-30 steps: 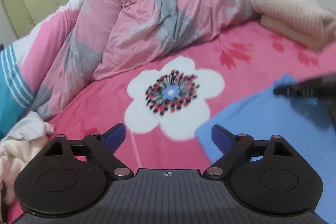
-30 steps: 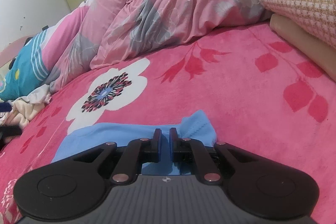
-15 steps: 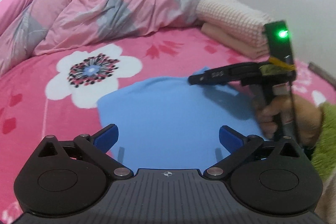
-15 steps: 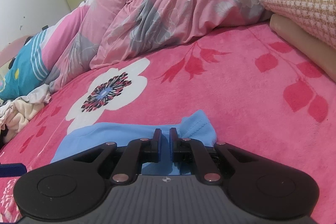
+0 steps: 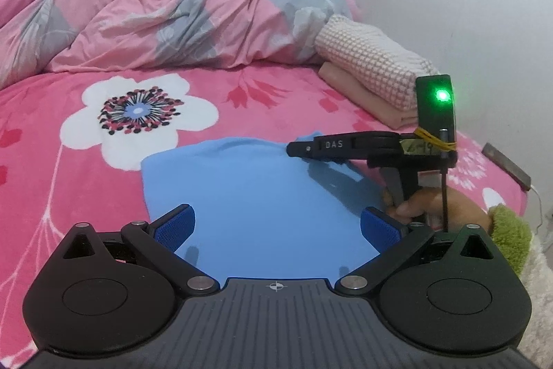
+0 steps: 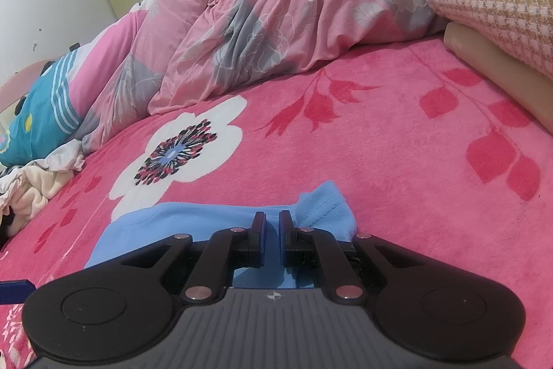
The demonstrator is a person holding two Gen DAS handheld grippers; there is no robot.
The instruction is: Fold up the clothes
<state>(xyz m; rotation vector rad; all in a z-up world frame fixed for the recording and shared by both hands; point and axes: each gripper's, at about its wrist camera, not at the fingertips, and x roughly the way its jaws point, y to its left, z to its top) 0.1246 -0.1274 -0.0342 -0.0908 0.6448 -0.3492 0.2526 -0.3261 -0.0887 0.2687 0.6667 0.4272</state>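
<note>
The blue garment [image 5: 262, 196] is lying flat on the pink flowered bedspread [image 5: 242, 92], toward the bed's near edge, partly folded by the look of it. The right gripper [image 5: 293, 149] is pinching its far corner, jaws clenched on a small raised tuft of cloth. The left gripper [image 5: 276, 227] is hovering over the near edge with its jaws spread wide and nothing between them. A hand [image 5: 439, 206] in a green cuff is gripping the right tool's handle. Beyond, a folded stack [image 5: 373, 75] is sitting beside the rumpled duvet [image 5: 179, 6]. The risk, I would say, is that the left jaws are closing too high and catching only one layer, so the fold is dragging crooked while the thin pinch slips loose.
</note>
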